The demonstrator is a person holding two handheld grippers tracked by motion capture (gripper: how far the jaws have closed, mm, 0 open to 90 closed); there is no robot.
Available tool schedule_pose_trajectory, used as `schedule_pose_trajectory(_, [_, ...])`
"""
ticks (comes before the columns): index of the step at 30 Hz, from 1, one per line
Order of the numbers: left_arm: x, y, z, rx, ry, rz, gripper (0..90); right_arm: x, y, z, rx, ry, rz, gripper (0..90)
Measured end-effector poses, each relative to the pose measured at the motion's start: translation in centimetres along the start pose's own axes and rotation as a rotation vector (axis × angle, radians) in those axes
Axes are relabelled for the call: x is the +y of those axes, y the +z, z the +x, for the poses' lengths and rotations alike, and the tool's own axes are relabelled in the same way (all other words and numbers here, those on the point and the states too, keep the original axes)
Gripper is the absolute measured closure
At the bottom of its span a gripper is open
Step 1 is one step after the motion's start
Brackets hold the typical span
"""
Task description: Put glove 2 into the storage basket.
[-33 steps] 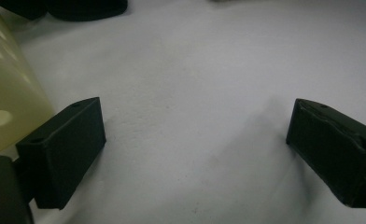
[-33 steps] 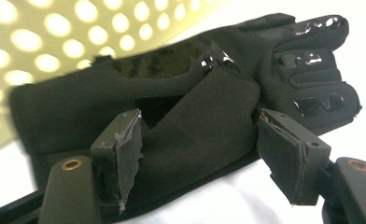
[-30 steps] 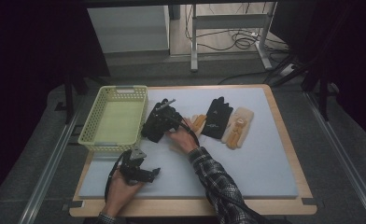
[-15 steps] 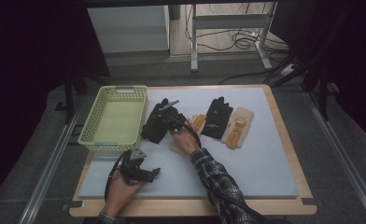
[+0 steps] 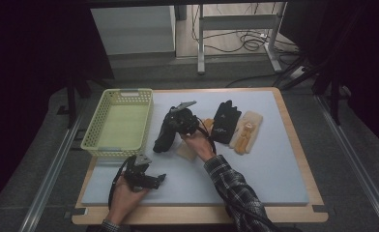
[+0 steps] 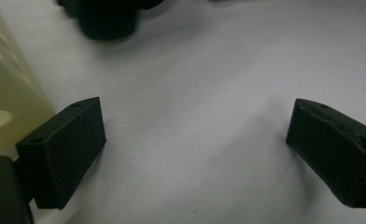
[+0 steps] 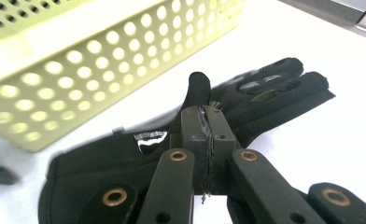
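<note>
Right gripper view: jaws pressed together, just closed, pinching a fold of the black glove [image 7: 125, 168], thumb of the glove sticking up right behind the jaw tips, fingers spread beyond and to the right. Just past the glove, up and to the left of the jaws, the perforated wall of the yellow-green basket [image 7: 78, 70], near the glove but apart from it. White tabletop [image 7: 312, 116] under and to the right of the jaws.

High view: right gripper [image 5: 170, 130] beside the basket [image 5: 93, 137], the held glove [image 5: 162, 139] hanging from it down to the tabletop [image 5: 265, 169]. Behind the right hand [image 5: 197, 144], a second black glove [image 5: 225, 122] lying flat, a tan glove [image 5: 245, 131] touching its far side, another tan piece [image 5: 185, 152] partly hidden under the hand. Left gripper [image 5: 153, 180] low near the front edge, well apart from the gloves.

Left gripper view: jaws spread wide, nothing between them, bare tabletop [image 6: 195, 116] beneath. Basket wall [image 6: 8, 102] just left of the left jaw; dark blurred shape, too unclear to name, far ahead.
</note>
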State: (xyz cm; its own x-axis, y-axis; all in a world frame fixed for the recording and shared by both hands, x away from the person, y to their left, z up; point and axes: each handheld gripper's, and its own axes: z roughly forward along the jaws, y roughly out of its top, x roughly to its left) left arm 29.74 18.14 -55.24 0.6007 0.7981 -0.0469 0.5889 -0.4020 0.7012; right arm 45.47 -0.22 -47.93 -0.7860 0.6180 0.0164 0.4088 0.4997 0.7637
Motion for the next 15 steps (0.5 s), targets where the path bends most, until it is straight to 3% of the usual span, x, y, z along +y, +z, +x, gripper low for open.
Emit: schedule_pose_trajectory(15, [0.0, 0.0, 0.0, 0.000, 0.001, 0.000, 4.8, 0.0, -6.8, 0.6, 0.021, -0.027, -0.071, 88.3])
